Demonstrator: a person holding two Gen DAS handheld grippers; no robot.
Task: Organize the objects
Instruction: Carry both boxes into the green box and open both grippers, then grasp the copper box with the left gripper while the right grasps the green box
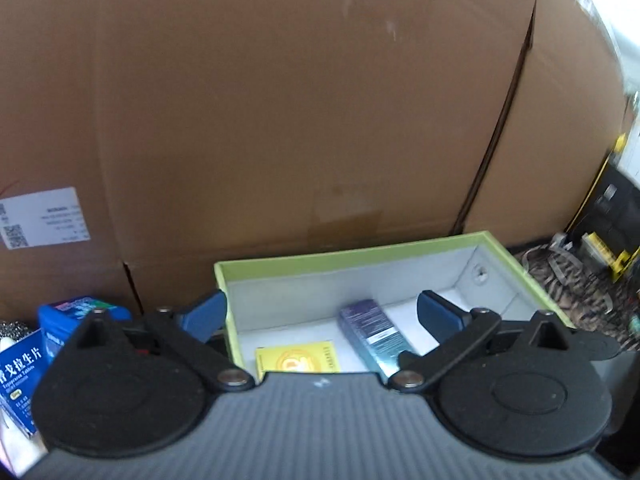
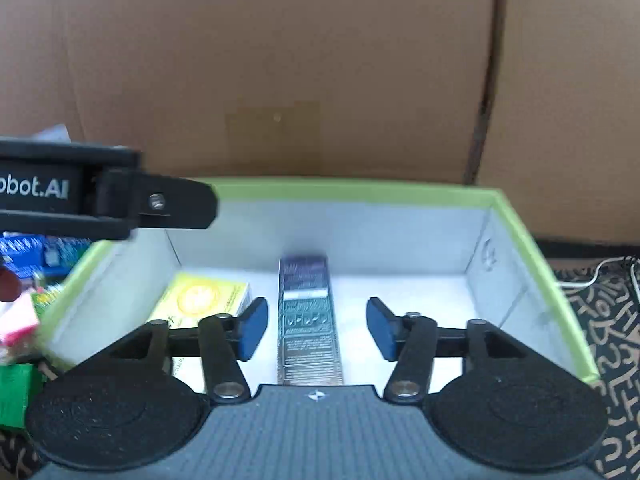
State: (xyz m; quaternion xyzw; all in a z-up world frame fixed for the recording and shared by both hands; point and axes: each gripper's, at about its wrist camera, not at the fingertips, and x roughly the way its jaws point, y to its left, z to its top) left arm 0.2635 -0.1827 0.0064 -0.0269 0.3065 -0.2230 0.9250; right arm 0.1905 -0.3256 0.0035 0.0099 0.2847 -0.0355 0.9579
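A green-rimmed box (image 1: 360, 251) with a white inside holds a yellow packet (image 1: 298, 357) and a long silvery-purple carton (image 1: 374, 334). My left gripper (image 1: 320, 316) is open and empty, over the box's left wall. In the right wrist view the box (image 2: 516, 216) fills the middle, with the carton (image 2: 308, 320) lying lengthwise and the yellow packet (image 2: 200, 300) to its left. My right gripper (image 2: 316, 328) is open just above the carton, one finger on each side, not touching it. The left gripper's body (image 2: 100, 196) shows at the left.
Blue medicine boxes (image 1: 24, 368) and a blue pack (image 1: 76, 312) lie left of the green box. Pink and green items (image 2: 20, 344) sit left too. Big cardboard cartons (image 1: 280, 100) stand close behind. A patterned cloth (image 2: 608, 320) and a white cable (image 2: 600, 272) lie right.
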